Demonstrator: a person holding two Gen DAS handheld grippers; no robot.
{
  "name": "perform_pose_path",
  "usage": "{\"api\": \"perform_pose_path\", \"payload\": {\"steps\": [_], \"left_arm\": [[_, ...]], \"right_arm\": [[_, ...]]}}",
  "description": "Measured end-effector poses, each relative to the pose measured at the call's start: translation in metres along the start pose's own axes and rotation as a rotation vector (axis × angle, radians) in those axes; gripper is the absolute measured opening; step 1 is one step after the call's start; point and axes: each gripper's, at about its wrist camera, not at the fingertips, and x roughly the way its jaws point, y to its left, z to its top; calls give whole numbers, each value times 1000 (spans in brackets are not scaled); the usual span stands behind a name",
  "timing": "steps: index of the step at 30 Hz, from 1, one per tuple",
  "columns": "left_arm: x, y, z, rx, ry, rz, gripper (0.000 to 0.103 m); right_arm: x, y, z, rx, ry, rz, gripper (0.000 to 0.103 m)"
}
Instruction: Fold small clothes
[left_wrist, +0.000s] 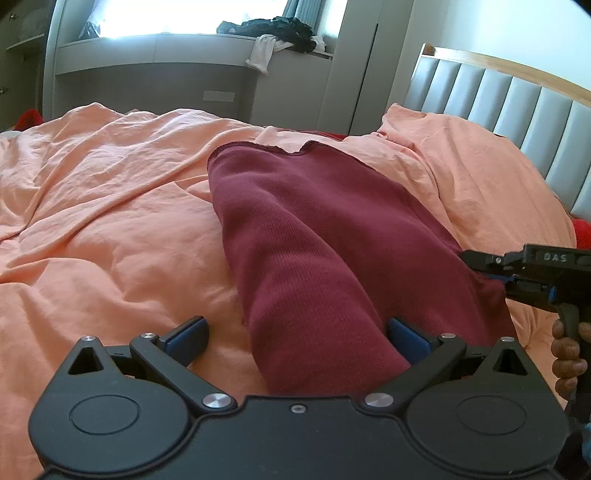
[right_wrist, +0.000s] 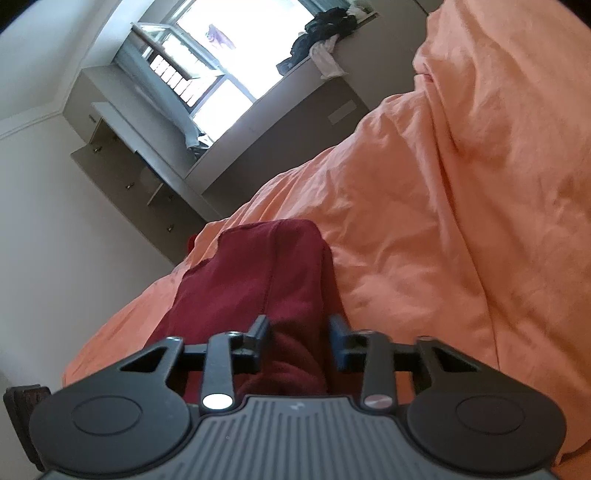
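Maroon garment (left_wrist: 314, 236): lies on peach bed cover (left_wrist: 110, 206). I see left hand-held gripper (left_wrist: 297, 338) spread around its near end; right hand-held gripper (right_wrist: 299, 332) slightly parted astride cloth.

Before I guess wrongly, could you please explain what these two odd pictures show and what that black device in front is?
Each picture comes from a small camera mounted on a hand-held claw, looking forward along its two fingers; a person holds one in each hand. The left claw stands wide open, with a dark red garment running between its fingers, unpinched. That garment lies on a bed covered by an orange duvet. The right claw, also visible in the left picture with the person's hand on its handle, has its pads slightly apart around a fold of the red cloth, apparently not clamping it.
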Motion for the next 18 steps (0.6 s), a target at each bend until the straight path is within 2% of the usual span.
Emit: {"api": "perform_pose_path", "payload": {"steps": [1,3,7,10,12,14,16,17,18], "left_arm": [[0,0,0,0,1,1,103],[0,1,0,0,2,1,103],[2,-3,1,-1,5,9,103],[2,-7,0,9,-1,19,103],[0,-9,-2,14,-6,24,103],[0,-10,-2,13,-7,25,103],[-1,-11,-3,13,-7,25,103],[-1,-11,-3,13,-7,25,103],[0,-11,-3,13,-7,26,103]], "right_arm": [[-1,-1,-1,7,-14,-4,11],[-4,3,0,-7,-51,-8,6],[-15,27,1,-157,-134,-56,5],[-3,26,1,-170,-78,-126,5],[6,19,0,-140,-30,-138,5],[7,16,-1,-129,-26,-134,6],[3,15,0,-117,-33,-120,14],[1,13,1,-99,-39,-113,25],[-1,12,1,-83,-44,-105,43]]}}
